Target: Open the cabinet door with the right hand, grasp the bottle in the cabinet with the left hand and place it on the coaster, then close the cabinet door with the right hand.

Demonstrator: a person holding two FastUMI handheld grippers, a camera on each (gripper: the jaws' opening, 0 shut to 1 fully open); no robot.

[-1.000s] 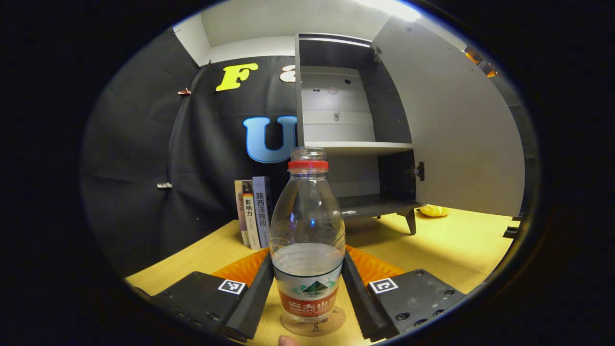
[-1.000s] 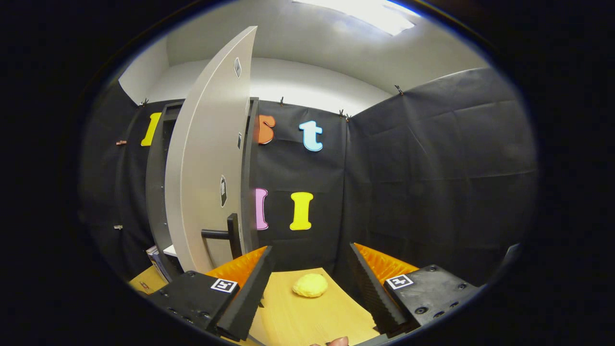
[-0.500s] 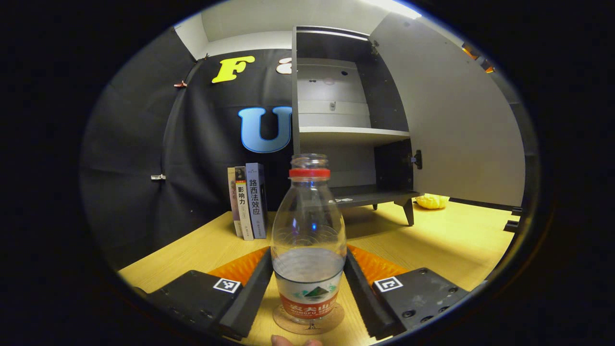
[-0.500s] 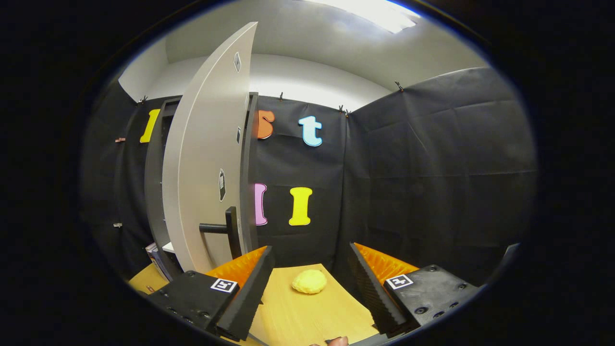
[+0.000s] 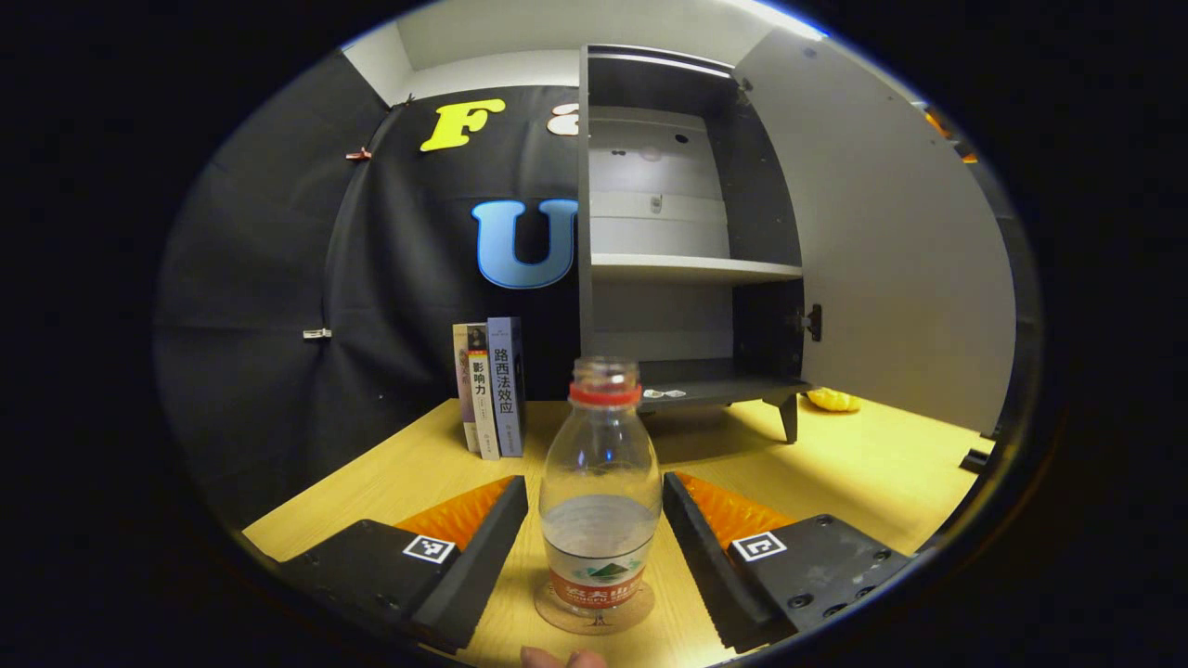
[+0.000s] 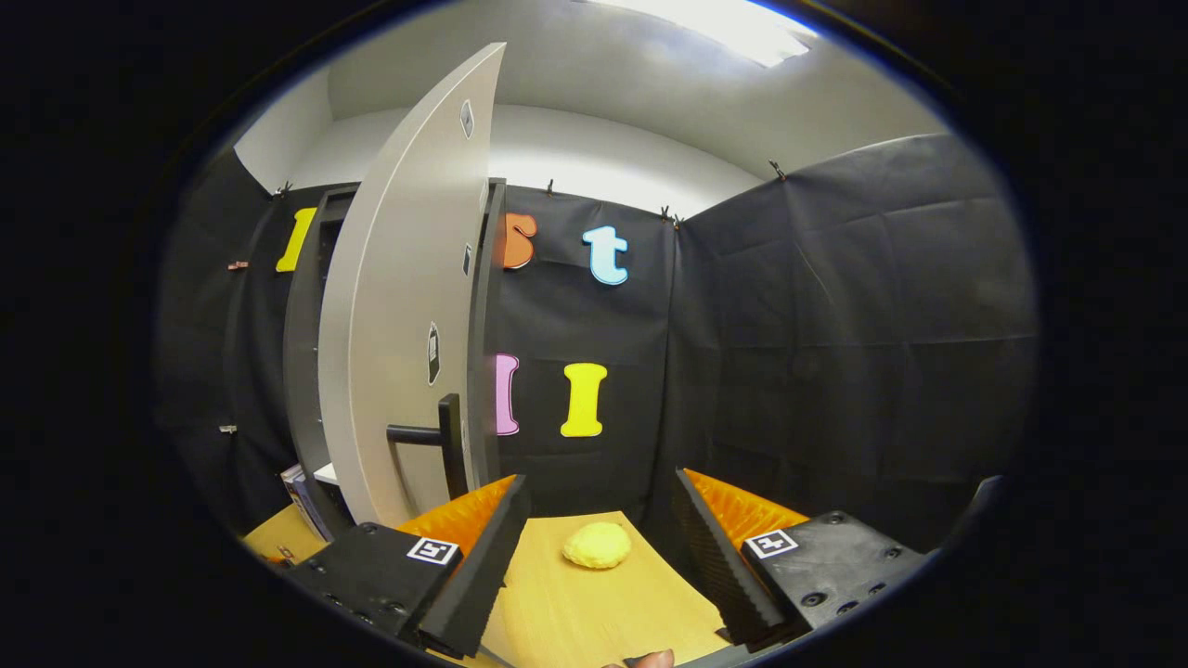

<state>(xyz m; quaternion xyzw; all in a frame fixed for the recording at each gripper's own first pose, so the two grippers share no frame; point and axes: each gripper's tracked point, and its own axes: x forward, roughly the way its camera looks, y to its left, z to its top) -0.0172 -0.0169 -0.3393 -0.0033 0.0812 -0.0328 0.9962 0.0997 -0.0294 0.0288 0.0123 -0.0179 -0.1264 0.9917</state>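
In the left gripper view we see the bottle (image 5: pixel 600 492) upright on the round coaster (image 5: pixel 594 608) on the wooden table (image 5: pixel 863 473); the left gripper (image 5: pixel 594 547) stands parted about it, with a gap on each side, neither finger touching; behind, the cabinet (image 5: pixel 687 232) is open, its door (image 5: pixel 891 250) swung to the right, and books (image 5: pixel 490 388) stand just beside it. In the right gripper view we see the right gripper (image 6: pixel 599 547) spread wide and empty over the table, a yellow object (image 6: pixel 597 545) lying beyond its fingers; the door's handle (image 6: pixel 436 436) lies to the left, apart from it.
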